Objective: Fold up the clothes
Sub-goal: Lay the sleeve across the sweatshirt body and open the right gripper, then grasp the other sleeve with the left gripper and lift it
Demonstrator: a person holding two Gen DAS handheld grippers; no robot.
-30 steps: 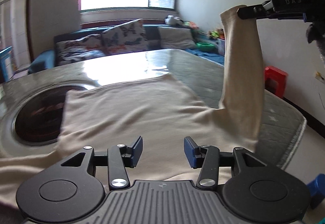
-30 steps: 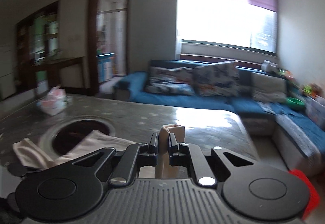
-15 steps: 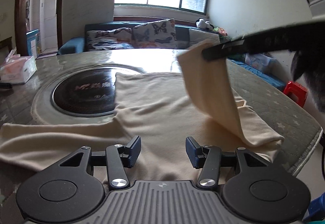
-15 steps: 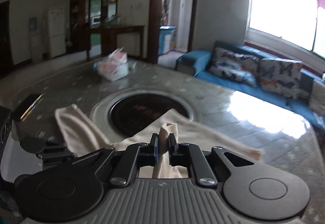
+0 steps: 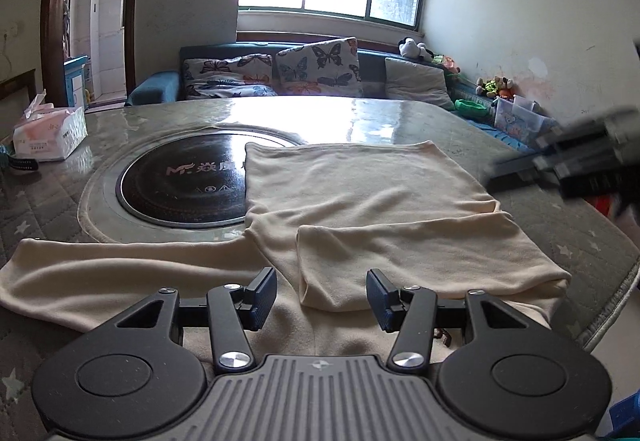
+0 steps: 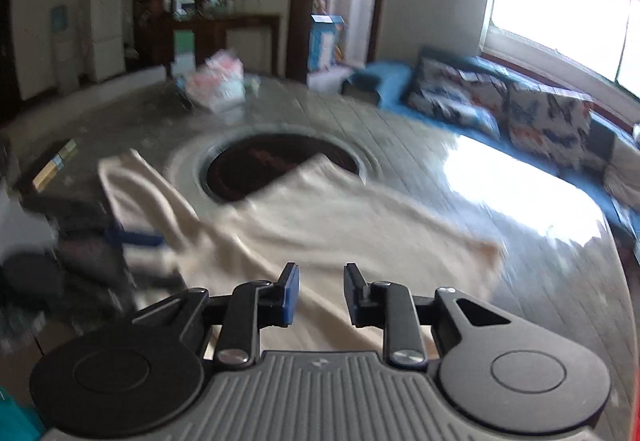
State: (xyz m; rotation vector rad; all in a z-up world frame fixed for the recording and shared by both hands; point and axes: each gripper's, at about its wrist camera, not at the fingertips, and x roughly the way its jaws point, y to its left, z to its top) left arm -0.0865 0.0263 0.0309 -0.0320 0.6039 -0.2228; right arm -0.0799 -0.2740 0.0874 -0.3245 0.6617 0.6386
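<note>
A cream long-sleeved top [image 5: 360, 197] lies flat on the grey table. Its right sleeve [image 5: 420, 261] is folded across the body; its left sleeve [image 5: 120, 269] stretches out to the left. My left gripper [image 5: 321, 297] hovers open just over the near hem, nothing between its fingers. In the left wrist view my right gripper [image 5: 520, 173] appears blurred at the right edge, off the cloth. In the right wrist view that gripper [image 6: 318, 295] is open and empty above the blurred top [image 6: 320, 217], with the left gripper [image 6: 132, 241] at the left.
A round dark hotplate [image 5: 184, 181] is set in the table [image 5: 400, 117], partly under the top. A tissue box [image 5: 48, 133] stands at the far left. A blue sofa with cushions [image 5: 280, 77] is behind; the table's edge [image 5: 616, 293] curves at the right.
My right gripper carried the right sleeve over the body, laid it down, opened and drew back to the right. The left gripper stayed open near the hem.
</note>
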